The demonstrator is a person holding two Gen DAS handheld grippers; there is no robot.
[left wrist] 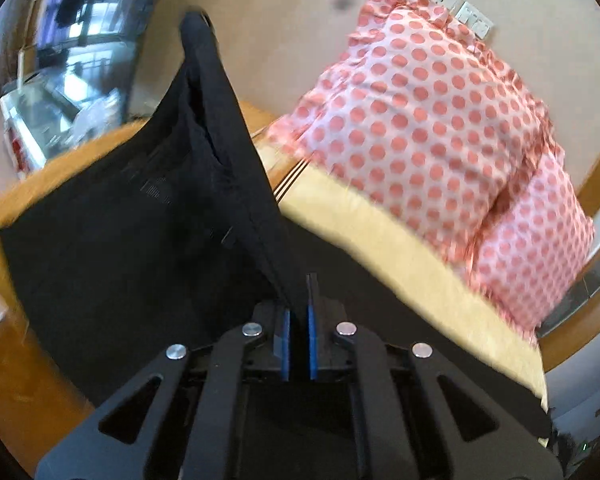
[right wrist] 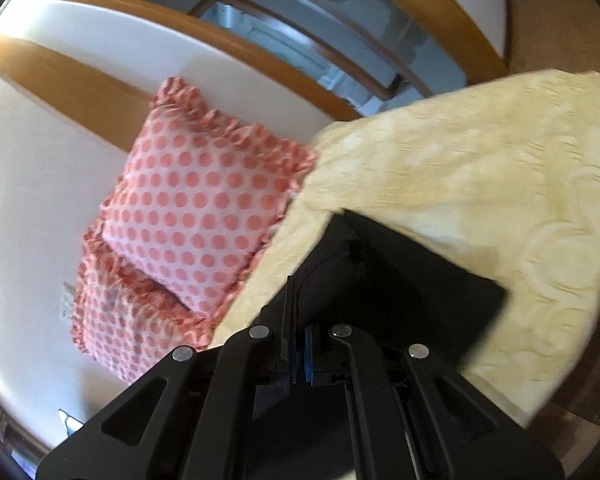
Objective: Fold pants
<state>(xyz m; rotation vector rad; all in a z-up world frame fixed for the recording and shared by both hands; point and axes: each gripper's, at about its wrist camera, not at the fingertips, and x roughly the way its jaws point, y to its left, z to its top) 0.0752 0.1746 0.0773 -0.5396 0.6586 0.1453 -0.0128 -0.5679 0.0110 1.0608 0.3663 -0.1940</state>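
A: Since both pairs of tongs are pinched nearly closed, where do I stand with the pants?

B: Your left tongs hold a fold of the black pants between the blue pads. From that grip a taut ridge of cloth runs up and away from you to a lifted peak, so the long axis lies straight ahead of those tongs, with the rest of the garment hanging and spreading to the left of the ridge.

A: And the right side?

B: Your right tongs are just as narrow, with black cloth bunched at the tips; I judge they grip the pants too, though the pinch itself is hidden. The cloth fans out ahead and to the right of them, its far edge lying flat.

A: Which hand leads the fold?

B: The left, I'd say: it carries the raised edge, while the right seems to anchor the low part. Bring the ridge over toward the flat part.

A: What's under it?

B: A pale yellow bedspread on the bed. Beyond the pants sit two pink polka-dot pillows against a light wall, below wall sockets. A wooden bed frame shows on the far side of the pants from the pillows. Both views are somewhat blurred.
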